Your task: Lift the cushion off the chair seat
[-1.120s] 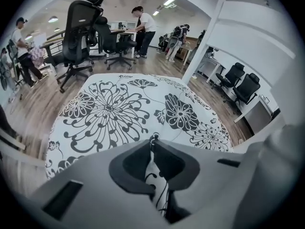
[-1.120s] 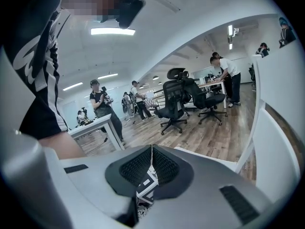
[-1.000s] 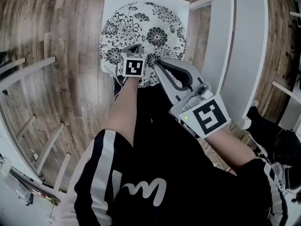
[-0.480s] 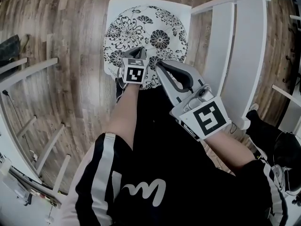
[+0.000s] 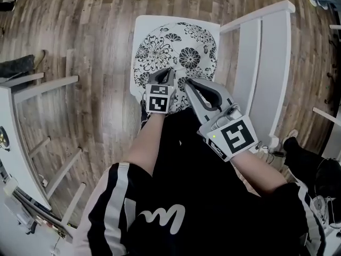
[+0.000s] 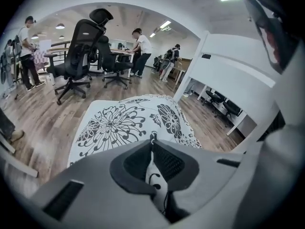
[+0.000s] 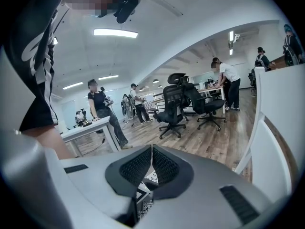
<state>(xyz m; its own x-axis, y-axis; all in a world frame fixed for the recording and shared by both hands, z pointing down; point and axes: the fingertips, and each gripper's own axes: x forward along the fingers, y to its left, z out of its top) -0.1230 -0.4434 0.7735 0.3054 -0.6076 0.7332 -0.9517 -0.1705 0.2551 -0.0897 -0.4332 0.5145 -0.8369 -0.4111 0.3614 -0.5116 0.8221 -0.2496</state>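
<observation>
- The right claw [image 5: 187, 81] was clenched on nothing, just beside the cushion's near edge.
- The left claw [image 5: 167, 72] pinched a fold of the cushion [image 5: 176, 49] at that near edge.
- The cushion lay on the chair seat [image 5: 140, 24], reaching almost to its far edge. It looked soft and light, so it would probably sag when held by the edge.

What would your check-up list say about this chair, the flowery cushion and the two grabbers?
Surface: white chair seat, standing on a wooden floor.
Job's things: round flowery cushion covers the seat.
Clutter: nothing seen.
Grippers: left gripper jaws shut on the cushion's near edge; right gripper jaws shut, nothing between them.
Cables: nothing seen.
Surroundings: white chair back beside the seat; black office chairs; people at desks.
</observation>
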